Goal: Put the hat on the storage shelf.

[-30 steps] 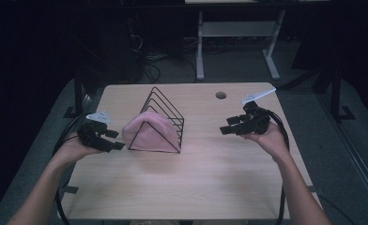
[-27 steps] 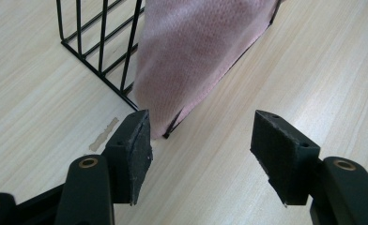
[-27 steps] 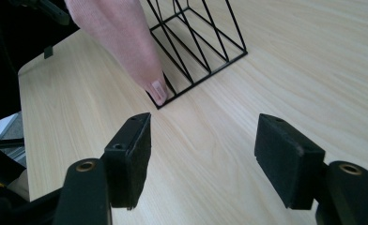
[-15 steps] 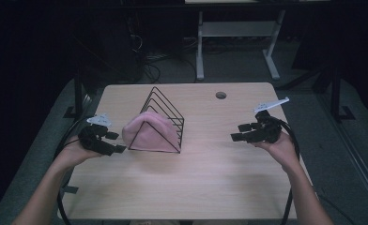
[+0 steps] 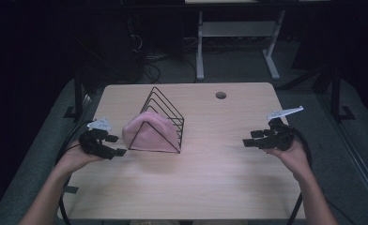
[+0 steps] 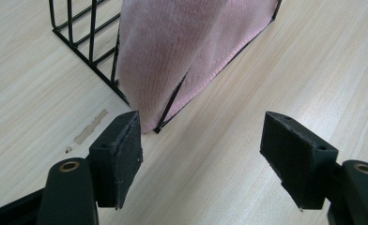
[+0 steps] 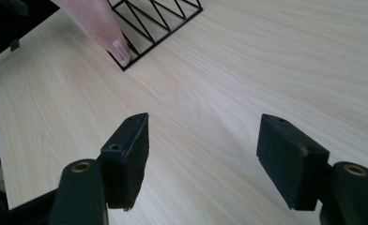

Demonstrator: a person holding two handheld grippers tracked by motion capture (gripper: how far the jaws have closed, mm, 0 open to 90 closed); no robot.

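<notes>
A black wire rack (image 5: 165, 105) with a triangular profile stands left of centre on the wooden table (image 5: 210, 178). A pink cloth (image 5: 147, 133) is draped over its near end. My left gripper (image 5: 117, 145) sits just left of the cloth, its jaws open and just having been opening. In the left gripper view the cloth (image 6: 191, 51) and the rack's corner (image 6: 86, 42) lie just ahead of the left gripper (image 6: 201, 154), with nothing between the pads. My right gripper (image 5: 249, 138) is open near the table's right edge. In its own view the right gripper (image 7: 203, 154) hovers over bare wood, far from the rack (image 7: 158, 18).
A round cable hole (image 5: 221, 95) sits near the table's far edge. A pale smudge (image 6: 90, 126) marks the wood beside the rack. A white desk frame (image 5: 233, 33) and cables stand on the dark floor behind.
My right gripper has moved to the right and toward me, away from the rack, and a little lower. The left hand has stayed in place beside the cloth.
</notes>
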